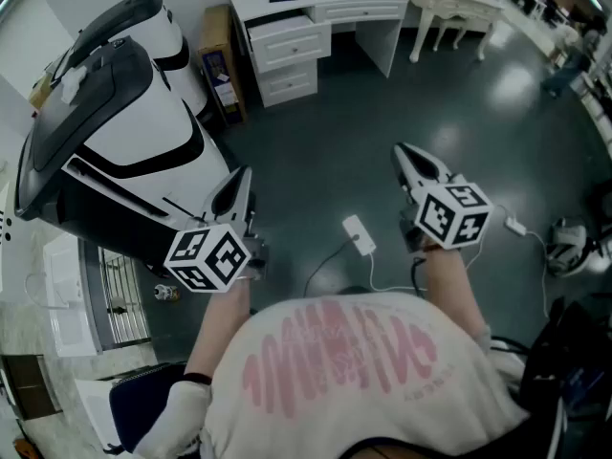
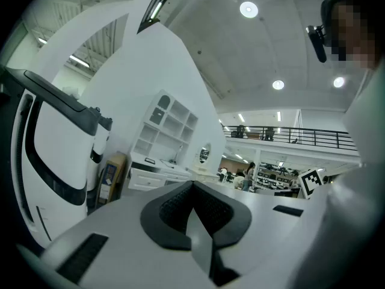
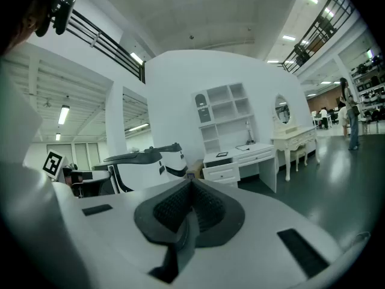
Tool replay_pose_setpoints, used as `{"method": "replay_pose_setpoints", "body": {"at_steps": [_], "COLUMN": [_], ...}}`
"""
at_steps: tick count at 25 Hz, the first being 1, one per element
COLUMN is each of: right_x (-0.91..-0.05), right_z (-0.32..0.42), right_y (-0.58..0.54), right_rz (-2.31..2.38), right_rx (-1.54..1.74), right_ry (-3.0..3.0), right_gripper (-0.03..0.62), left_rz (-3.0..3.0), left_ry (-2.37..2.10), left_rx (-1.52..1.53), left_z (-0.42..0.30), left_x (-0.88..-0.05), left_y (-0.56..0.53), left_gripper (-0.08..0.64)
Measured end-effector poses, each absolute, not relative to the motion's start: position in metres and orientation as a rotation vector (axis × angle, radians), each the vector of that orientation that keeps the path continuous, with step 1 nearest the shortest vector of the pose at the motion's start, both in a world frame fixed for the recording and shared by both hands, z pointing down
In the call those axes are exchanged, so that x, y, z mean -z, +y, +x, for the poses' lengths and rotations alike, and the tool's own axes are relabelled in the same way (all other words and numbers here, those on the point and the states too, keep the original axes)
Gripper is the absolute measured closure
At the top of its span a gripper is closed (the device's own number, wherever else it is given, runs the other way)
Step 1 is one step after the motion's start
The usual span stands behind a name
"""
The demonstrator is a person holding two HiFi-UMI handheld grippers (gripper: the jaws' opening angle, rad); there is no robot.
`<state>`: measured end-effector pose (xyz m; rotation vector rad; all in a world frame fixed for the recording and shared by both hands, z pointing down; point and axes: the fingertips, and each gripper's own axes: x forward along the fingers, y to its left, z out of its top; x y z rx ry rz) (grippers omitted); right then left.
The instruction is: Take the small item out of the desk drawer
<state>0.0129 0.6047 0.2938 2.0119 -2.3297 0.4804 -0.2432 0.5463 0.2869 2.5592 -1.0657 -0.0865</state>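
The white desk [image 1: 316, 12] stands far ahead across the dark floor, its top drawer [image 1: 290, 38] pulled slightly out. In the right gripper view the desk [image 3: 240, 161] sits mid-distance; in the left gripper view the same desk [image 2: 153, 174] shows small at left. No small item is visible. My left gripper [image 1: 236, 191] and right gripper [image 1: 413, 161] are held in the air in front of the person, well short of the desk. Both pairs of jaws meet at their tips with nothing between them, the left gripper [image 2: 194, 185] and the right gripper [image 3: 191, 184] alike.
A large white and black machine [image 1: 115, 151] stands at the left, close to the left gripper. A cardboard box [image 1: 222, 65] leans beside the desk. A white dressing table [image 1: 449, 8] stands right of it. A power strip [image 1: 360, 234] and cables lie on the floor ahead.
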Motion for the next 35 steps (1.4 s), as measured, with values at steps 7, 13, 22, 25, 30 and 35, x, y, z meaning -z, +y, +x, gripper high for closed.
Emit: {"method": "replay_pose_setpoints", "body": {"at_steps": [7, 13, 22, 25, 30, 35], "right_x": [-0.295, -0.305, -0.337, -0.348, -0.359, -0.344], "right_z": [0.011, 0.012, 0.045, 0.052, 0.071, 0.1], "right_y": [0.6, 0.593, 0.543, 0.502, 0.418, 0.321], "right_rz": [1.998, 1.99, 2.047, 2.033, 1.996, 1.967], "right_rx": [-0.454, -0.484, -0.635, -0.638, -0.649, -0.66], "right_ry": [-2.315, -2.297, -2.257, -2.249, -2.265, -2.296], "right_gripper": [0.577, 0.577, 0.575, 0.575, 0.575, 0.575], "left_rz": [2.55, 2.531, 2.469, 2.479, 2.494, 2.477], "left_ry": [-1.073, -1.074, -1.033, -1.021, -1.032, -1.06], "left_rx": [0.092, 0.104, 0.061, 0.087, 0.108, 0.133], "left_z": [-0.246, -0.248, -0.243, -0.239, -0.218, -0.191], "left_x": [-0.291, -0.297, -0.335, -0.339, -0.339, -0.328], "left_y": [0.543, 0.531, 0.489, 0.455, 0.376, 0.281], "left_gripper": [0.532, 0.532, 0.532, 0.532, 0.532, 0.532]}}
